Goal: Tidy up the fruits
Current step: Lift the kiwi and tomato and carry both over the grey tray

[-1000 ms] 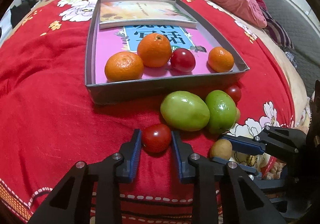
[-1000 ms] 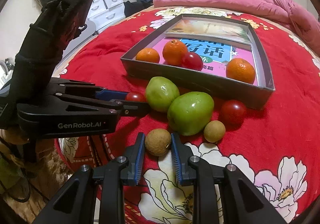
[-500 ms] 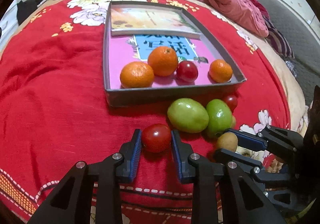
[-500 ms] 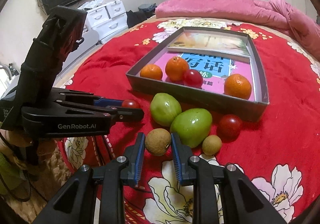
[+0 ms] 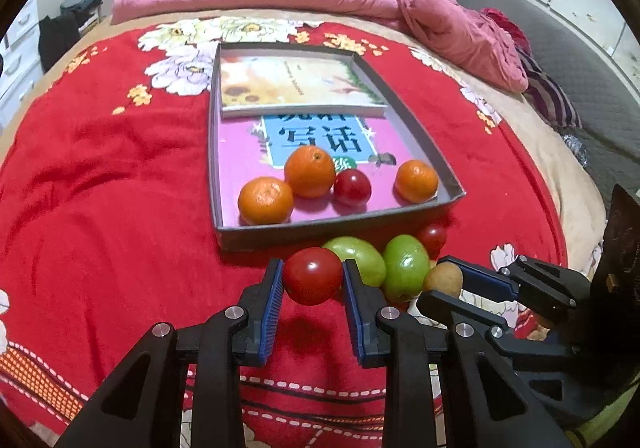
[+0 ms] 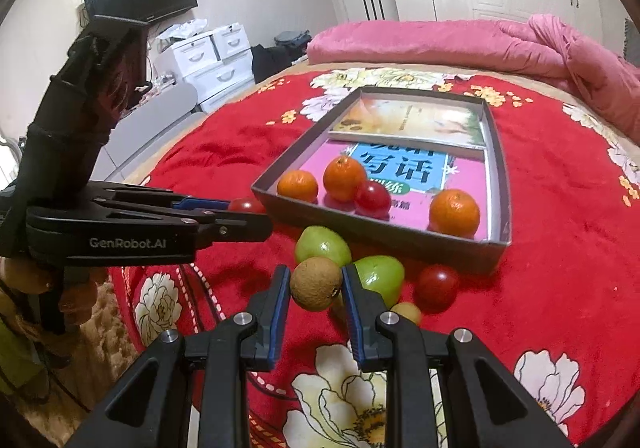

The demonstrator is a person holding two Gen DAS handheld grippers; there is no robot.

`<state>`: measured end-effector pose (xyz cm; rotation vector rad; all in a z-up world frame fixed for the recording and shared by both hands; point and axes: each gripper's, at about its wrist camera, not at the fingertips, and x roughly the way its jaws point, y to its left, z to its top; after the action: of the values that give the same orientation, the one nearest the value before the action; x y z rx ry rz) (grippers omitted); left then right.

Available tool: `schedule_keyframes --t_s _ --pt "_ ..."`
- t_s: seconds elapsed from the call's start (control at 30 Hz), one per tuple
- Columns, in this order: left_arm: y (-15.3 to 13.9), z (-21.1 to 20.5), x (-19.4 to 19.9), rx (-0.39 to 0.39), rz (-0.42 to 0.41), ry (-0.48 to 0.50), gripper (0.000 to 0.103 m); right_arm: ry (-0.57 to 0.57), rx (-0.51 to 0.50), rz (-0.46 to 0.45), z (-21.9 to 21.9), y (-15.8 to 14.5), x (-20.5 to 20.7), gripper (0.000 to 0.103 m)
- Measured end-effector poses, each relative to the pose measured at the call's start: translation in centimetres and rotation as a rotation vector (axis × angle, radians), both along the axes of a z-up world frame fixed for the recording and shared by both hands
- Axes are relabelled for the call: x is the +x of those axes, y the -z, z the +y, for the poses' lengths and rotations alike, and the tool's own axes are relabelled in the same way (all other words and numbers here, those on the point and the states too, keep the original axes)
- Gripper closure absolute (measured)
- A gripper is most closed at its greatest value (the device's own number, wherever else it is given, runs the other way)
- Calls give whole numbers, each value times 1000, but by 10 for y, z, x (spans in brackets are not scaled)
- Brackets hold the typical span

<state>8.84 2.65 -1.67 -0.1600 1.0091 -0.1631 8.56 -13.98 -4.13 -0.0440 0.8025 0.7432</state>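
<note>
**Both claws pinching round fruit above the red blanket**

Left wrist view is showing the left claw [image 5: 313, 277] pinching a smooth, glossy red tomato [image 5: 312, 275] between ribbed blue pads, clear of the plush red floral blanket [image 5: 100, 208]. At twelve o'clock from it, a shallow grey cardboard tray [image 5: 340, 230] is holding three dimpled oranges [image 5: 310, 171] and a shiny red fruit on a pink book cover. Two waxy green fruits [image 5: 406, 266] are lying just beside the tray's near wall. Right wrist view is showing the right claw [image 6: 316, 284] gripping a rough, matte brown ball-shaped fruit [image 6: 316, 283], lifted off the blanket at six o'clock from the tray.
</note>
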Motion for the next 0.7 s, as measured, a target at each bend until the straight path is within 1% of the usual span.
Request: schedule_keyframes --t_s 0.33,0.7 --pt "-15 -11 5 4 -20 8 73 32 4 -45 -10 -11 3 77" --pt "-23 -25 12 9 -24 15 73 99 16 -90 -32 -24 14 77"
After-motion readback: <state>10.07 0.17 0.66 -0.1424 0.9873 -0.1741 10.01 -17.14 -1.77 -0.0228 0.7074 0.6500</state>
